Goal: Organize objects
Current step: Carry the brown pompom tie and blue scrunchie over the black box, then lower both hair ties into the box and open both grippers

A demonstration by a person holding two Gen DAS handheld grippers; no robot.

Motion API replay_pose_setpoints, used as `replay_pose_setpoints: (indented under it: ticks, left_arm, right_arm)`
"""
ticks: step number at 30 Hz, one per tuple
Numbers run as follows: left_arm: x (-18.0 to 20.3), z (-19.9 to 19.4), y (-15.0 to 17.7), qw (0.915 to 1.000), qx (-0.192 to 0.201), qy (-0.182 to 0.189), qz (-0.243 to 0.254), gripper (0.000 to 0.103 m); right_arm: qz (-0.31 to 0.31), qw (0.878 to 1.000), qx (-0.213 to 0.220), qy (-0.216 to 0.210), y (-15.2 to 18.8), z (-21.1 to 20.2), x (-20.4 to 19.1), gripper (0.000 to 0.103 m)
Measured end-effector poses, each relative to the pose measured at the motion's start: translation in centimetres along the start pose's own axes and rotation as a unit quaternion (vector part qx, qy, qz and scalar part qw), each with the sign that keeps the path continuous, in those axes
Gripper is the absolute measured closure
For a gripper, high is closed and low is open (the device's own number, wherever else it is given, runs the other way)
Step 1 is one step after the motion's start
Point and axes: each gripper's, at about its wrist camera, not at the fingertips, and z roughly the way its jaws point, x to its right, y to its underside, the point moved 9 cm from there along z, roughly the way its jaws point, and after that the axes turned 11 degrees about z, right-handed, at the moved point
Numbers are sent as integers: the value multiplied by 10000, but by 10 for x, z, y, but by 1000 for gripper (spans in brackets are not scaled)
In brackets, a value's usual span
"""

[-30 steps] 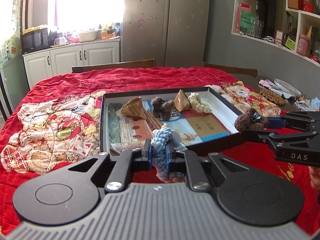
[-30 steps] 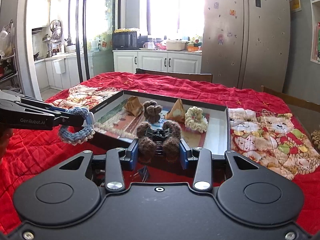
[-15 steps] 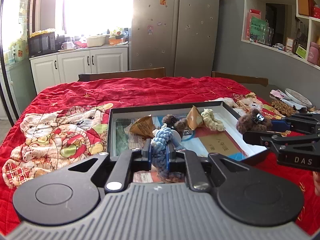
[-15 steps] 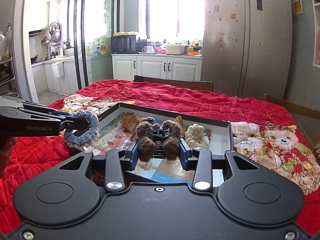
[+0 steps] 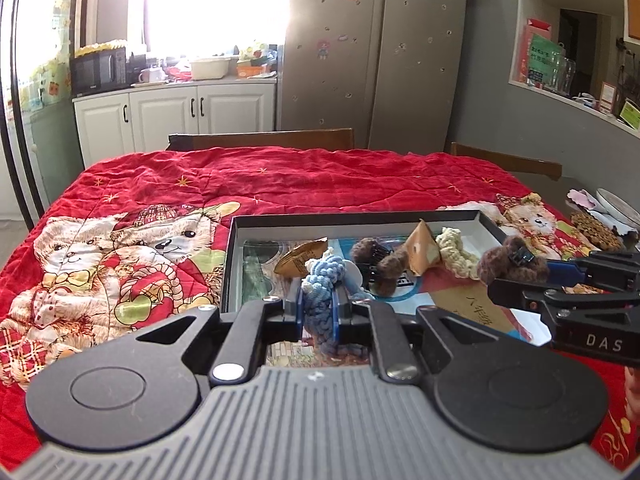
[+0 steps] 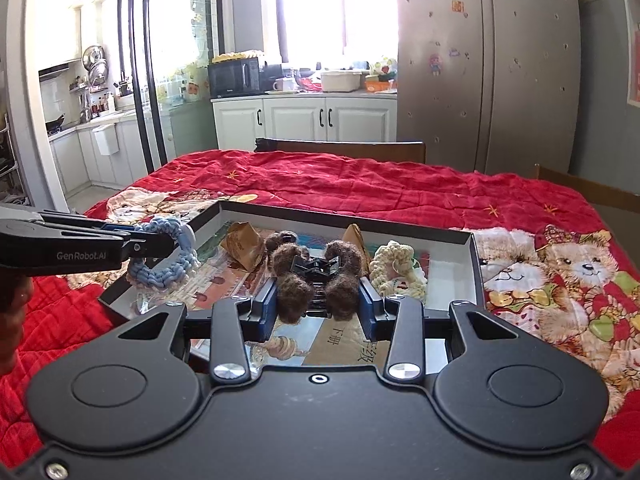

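Right wrist view: left claw (image 6: 160,242) reads "GenRobot.AI".

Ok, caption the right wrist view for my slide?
Right claw holding a brown fuzzy hair clip above the tray.

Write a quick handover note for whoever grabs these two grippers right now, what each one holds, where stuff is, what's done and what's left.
Left gripper: shut on the blue rope ring, held over the tray's near left part.
Right gripper: shut on the brown fuzzy clip, over the tray's near side.
Tray on the red quilt already holds two paper packets, another brown fuzzy clip and a cream rope ring.
Left: lower and release both held items into the tray.
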Motion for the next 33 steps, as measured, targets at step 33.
replay_pose_setpoints:
  ticks: [33]
  left_arm:
    - [-10, 51, 9, 9992, -156, -40, -379, 87]
  right_arm:
    - [244, 9993, -250, 134, 15, 70, 8, 64]
